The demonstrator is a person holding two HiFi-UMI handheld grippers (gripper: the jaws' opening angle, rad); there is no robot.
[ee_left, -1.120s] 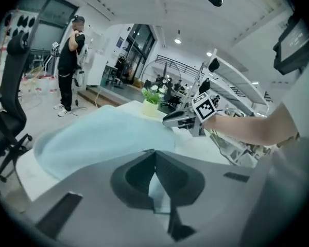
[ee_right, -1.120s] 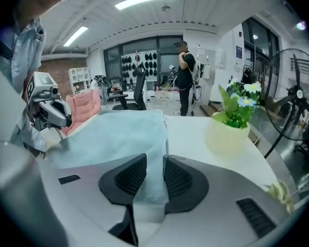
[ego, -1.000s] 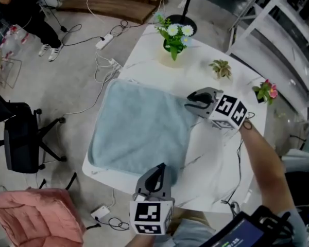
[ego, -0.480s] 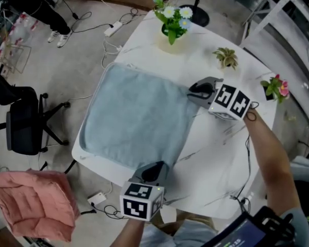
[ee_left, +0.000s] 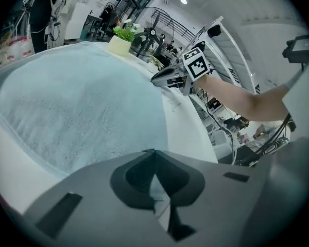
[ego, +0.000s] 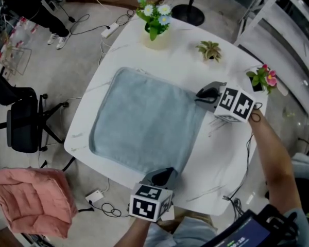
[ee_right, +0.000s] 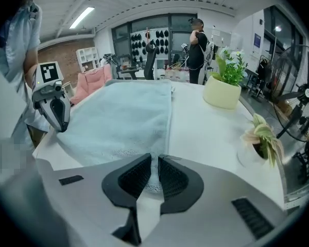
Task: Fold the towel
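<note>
Light-blue towel (ego: 144,122), spread flat, unfolded

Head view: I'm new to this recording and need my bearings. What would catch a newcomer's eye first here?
A light blue towel spread flat covers much of the white table. The left tool, jaws together, sits at its near corner; the right tool is at the right corner, its jaws having just been closing with that corner between them. Three potted plants line the far edge.
</note>
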